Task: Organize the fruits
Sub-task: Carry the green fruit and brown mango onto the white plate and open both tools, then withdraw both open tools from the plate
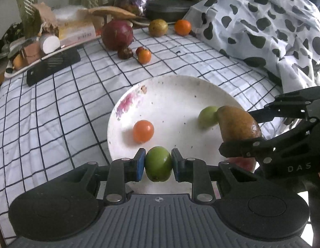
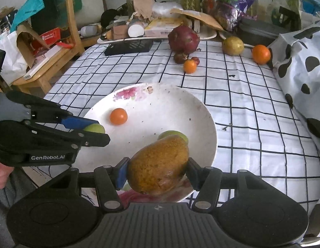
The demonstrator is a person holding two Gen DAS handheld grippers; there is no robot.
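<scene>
Right wrist: dragon fruit (image 2: 183, 39) behind plate (image 2: 209, 124), spotted cloth (image 2: 300, 62) beside.

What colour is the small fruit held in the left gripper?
Green. The small fruit shows best in the left wrist view, clamped between the left gripper's blue pads.

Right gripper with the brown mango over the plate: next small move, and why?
Probably lower and release. The right gripper holds the brown oval mango just above the white floral plate, beside a small green fruit lying there, so set it on bare plate.
</scene>
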